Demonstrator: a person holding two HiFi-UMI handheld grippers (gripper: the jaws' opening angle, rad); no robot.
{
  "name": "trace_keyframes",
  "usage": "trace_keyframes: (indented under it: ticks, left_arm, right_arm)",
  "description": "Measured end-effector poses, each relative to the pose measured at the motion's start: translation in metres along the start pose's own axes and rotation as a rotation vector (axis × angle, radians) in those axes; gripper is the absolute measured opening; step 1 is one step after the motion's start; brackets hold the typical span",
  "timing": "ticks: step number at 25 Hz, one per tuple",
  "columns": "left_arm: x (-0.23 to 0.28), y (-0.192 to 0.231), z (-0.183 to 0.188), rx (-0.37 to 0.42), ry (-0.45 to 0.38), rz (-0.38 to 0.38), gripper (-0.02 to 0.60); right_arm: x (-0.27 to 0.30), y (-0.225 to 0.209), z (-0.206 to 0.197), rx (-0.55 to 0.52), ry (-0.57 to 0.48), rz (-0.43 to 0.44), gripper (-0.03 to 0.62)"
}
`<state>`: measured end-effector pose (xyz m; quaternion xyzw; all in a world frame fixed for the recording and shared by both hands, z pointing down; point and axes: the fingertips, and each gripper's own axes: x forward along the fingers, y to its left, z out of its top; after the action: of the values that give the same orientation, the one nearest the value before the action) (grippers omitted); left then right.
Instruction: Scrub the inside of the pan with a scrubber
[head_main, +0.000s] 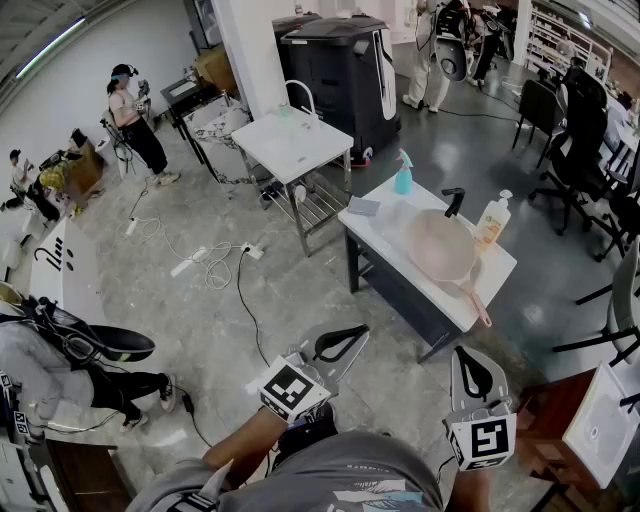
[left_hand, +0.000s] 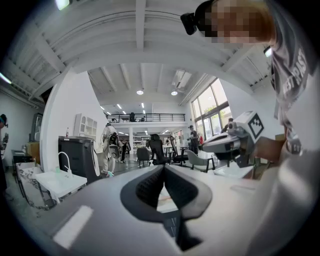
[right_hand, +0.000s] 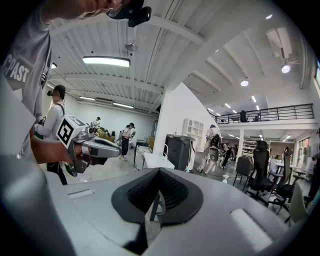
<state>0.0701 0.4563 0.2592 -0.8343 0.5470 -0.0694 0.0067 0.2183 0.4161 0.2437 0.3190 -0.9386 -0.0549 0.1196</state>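
A pale pink pan (head_main: 440, 245) lies on the white table (head_main: 400, 255) ahead of me, its long handle (head_main: 478, 300) pointing toward the table's near right corner. A flat grey scrubber (head_main: 363, 206) rests at the table's far left end, apart from the pan. Both grippers hang over the floor well short of the table. My left gripper (head_main: 358, 332) (left_hand: 164, 167) is shut with nothing in it. To its right, my right gripper (head_main: 468, 358) (right_hand: 159, 170) also has its tips together and holds nothing.
On the table stand a blue spray bottle (head_main: 403, 172), a black object (head_main: 453, 202) and a yellowish soap bottle (head_main: 491, 222). Beyond are a white sink table (head_main: 292, 140) and a black cabinet (head_main: 345, 60). Cables (head_main: 215, 265) lie on the floor at left; office chairs (head_main: 575, 150) stand right. People stand about.
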Motion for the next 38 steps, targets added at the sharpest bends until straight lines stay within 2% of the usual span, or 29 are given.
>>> trace_keyframes:
  ticks: [19,29,38]
  left_arm:
    - [0.0,0.05,-0.015,-0.023,0.011,-0.031,0.002]
    - [-0.017,0.102,-0.023,-0.037,-0.006,-0.059,0.002]
    - [-0.019,0.137,-0.034,-0.042,-0.014,-0.119,0.002]
  right_arm:
    - [0.049,0.016,0.001,0.022,0.032,-0.018,0.0]
    - [0.085,0.034,0.017,0.093,-0.005,-0.088,0.002]
    - [0.119,0.057,0.025,0.097,0.0,-0.139,0.002]
